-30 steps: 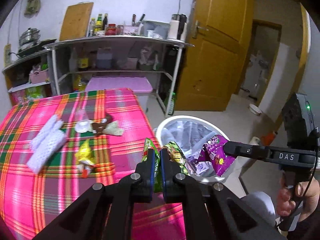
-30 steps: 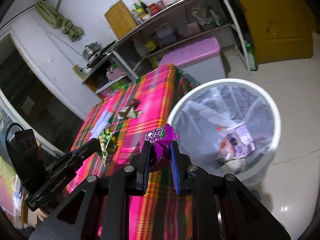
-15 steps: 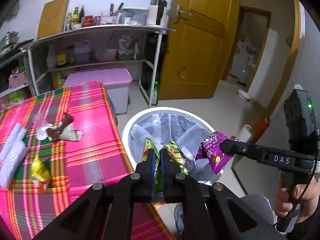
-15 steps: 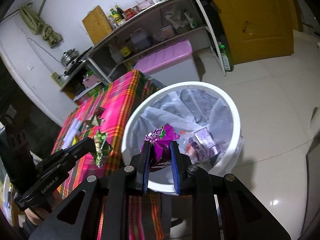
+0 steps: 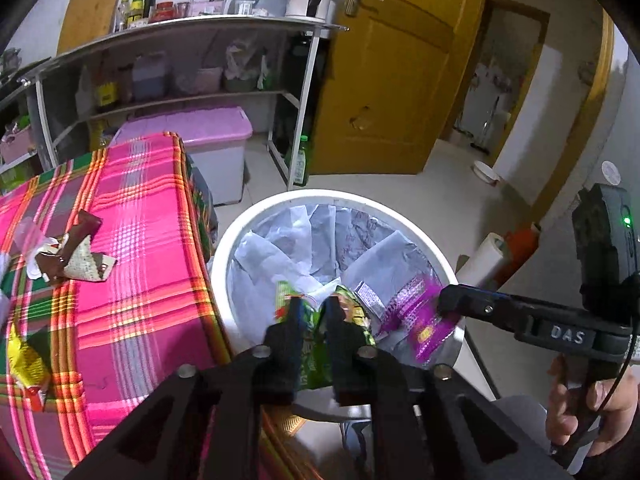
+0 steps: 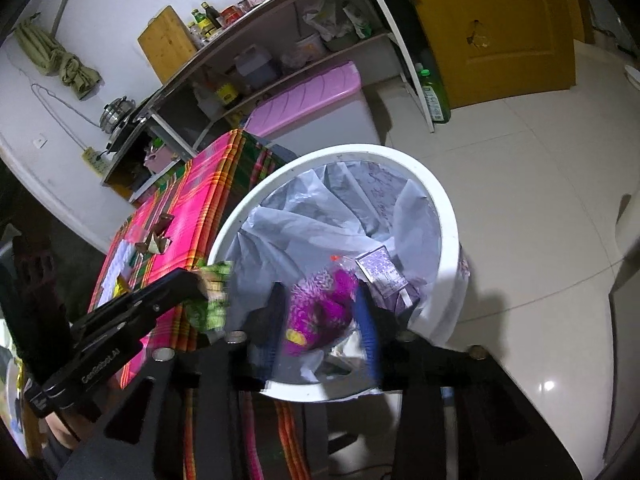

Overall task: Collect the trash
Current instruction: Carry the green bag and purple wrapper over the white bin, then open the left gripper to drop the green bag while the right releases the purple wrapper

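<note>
A white trash bin (image 5: 280, 204) with a plastic liner stands beside the table; it also shows in the right wrist view (image 6: 400, 156). My left gripper (image 5: 314, 308) is over the bin, jaws parted, with a green wrapper (image 5: 316, 344) blurred between them. My right gripper (image 6: 320, 304) is over the bin with jaws wide apart; a purple wrapper (image 6: 320, 312) is blurred between them, not pinched. The purple wrapper also shows in the left wrist view (image 5: 420, 316) at the tip of the right gripper (image 5: 444, 304). The left gripper (image 6: 200, 284) and green wrapper (image 6: 212, 300) show in the right wrist view.
The table has a pink plaid cloth (image 5: 132, 264). A brown and white wrapper (image 5: 76, 256) and a yellow wrapper (image 5: 24, 360) lie on it. A pink-lidded box (image 5: 200, 128), a metal shelf (image 5: 180, 32) and a yellow door (image 5: 392, 72) stand behind.
Both grippers moved from beside the table to over the bin. Both sets of jaws have opened, and the green and purple wrappers are coming loose.
</note>
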A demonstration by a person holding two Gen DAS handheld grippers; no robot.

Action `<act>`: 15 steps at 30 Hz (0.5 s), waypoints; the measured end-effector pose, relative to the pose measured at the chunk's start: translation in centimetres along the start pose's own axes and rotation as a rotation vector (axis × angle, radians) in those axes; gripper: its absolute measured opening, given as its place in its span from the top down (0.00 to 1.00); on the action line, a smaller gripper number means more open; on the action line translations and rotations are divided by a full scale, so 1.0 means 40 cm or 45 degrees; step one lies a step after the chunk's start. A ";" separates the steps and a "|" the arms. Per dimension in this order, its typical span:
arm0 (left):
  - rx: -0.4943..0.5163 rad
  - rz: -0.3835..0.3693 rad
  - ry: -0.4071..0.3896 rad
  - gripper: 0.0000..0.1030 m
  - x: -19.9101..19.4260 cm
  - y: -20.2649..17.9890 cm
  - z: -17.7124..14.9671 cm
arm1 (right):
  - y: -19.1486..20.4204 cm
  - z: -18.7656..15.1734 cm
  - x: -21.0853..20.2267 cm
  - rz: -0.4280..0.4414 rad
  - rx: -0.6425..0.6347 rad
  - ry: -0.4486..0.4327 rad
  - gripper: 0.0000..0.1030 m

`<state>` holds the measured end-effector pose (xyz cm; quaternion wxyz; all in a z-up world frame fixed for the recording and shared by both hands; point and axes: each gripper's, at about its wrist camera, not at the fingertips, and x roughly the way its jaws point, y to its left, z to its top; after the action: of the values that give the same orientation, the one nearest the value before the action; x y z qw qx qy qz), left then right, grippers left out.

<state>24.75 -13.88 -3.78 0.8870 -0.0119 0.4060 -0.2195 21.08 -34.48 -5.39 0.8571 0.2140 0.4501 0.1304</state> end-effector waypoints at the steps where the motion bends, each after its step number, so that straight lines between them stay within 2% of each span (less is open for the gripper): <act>1: -0.002 -0.002 0.002 0.86 0.001 0.000 0.000 | -0.001 0.000 -0.001 0.002 0.002 -0.002 0.58; 8: -0.020 -0.014 0.004 0.80 0.003 0.007 -0.003 | 0.002 0.001 -0.019 0.011 0.013 -0.023 0.58; 15: -0.056 -0.012 -0.050 0.80 -0.057 0.022 -0.009 | 0.042 -0.013 -0.060 0.050 -0.030 -0.050 0.58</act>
<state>23.52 -12.12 -2.57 0.8933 -0.0377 0.3933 -0.2142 19.24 -33.90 -3.12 0.8654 0.2153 0.4274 0.1482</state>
